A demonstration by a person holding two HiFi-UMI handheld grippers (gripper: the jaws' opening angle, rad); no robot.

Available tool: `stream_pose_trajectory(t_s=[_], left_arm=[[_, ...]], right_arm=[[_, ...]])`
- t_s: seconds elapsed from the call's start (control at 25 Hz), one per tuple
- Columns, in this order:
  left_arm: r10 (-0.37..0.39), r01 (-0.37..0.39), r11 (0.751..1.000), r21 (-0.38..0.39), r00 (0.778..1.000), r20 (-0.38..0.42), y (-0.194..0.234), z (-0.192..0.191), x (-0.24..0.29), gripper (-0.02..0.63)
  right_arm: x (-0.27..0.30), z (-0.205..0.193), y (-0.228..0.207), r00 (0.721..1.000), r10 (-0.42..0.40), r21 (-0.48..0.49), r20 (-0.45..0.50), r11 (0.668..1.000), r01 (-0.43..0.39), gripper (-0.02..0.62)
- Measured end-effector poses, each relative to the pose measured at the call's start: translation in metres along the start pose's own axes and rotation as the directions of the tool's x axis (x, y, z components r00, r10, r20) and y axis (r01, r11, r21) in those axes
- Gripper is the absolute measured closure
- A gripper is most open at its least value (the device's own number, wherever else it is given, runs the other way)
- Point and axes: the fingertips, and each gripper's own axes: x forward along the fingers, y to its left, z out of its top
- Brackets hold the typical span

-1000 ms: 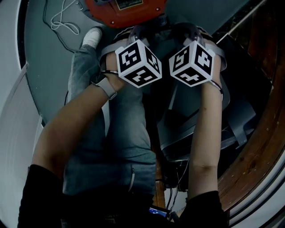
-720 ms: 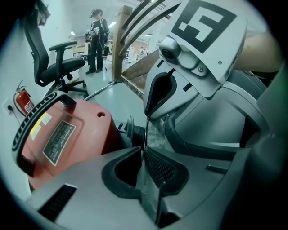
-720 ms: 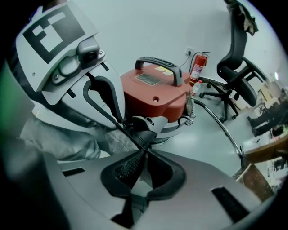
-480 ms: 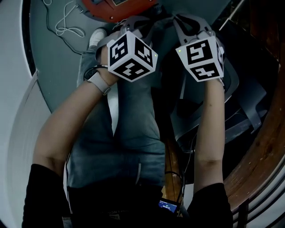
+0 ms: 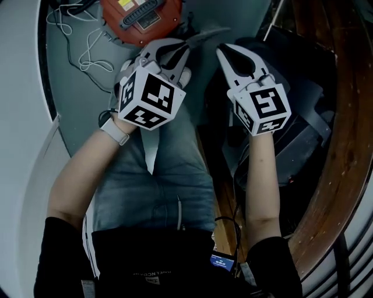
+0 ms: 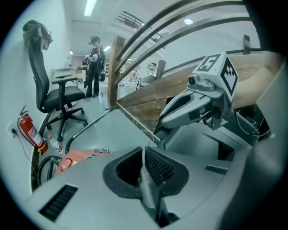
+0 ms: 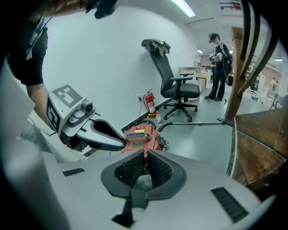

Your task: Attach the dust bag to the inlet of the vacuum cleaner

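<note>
The red vacuum cleaner (image 5: 140,17) stands on the grey floor at the top of the head view, and it also shows in the right gripper view (image 7: 141,134). No dust bag shows in any view. My left gripper (image 5: 201,38) hovers over the person's knees, just right of the vacuum, with its jaws shut on nothing (image 6: 144,155). My right gripper (image 5: 224,51) is beside it with its tips close by, and it too is shut and empty (image 7: 145,155). Each gripper shows in the other's view, the right gripper (image 6: 189,105) and the left gripper (image 7: 90,128).
A white cable (image 5: 87,41) lies looped on the floor left of the vacuum. A dark seat (image 5: 297,128) and a wooden surface (image 5: 344,145) are to the right. An office chair (image 7: 175,90), a fire extinguisher (image 7: 150,104), a hose wand (image 7: 198,122) and a distant person (image 7: 220,65) lie beyond.
Both grippers have tipped forward, so their jaws now show. The left one has shifted to the left. More of the vacuum's top has come into the head view.
</note>
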Motion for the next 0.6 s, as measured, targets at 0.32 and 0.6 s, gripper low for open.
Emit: stream_pose_trajectory(t_s=[0.32, 0.6], left_arm=[[-0.029, 0.025, 0.999, 0.044, 0.997, 0.076, -0.023, 0.072, -0.084, 0.581], [-0.054, 0.035, 0.990, 0.136, 0.989, 0.137, -0.055, 0.150, -0.172, 0.580]], right_arm=[[-0.095, 0.079, 0.032, 0.976, -0.085, 0.161, 0.201, 0.986, 0.053, 0.555], [-0.200, 0.136, 0.056, 0.939, -0.116, 0.208, 0.323, 0.977, 0.049, 0.555]])
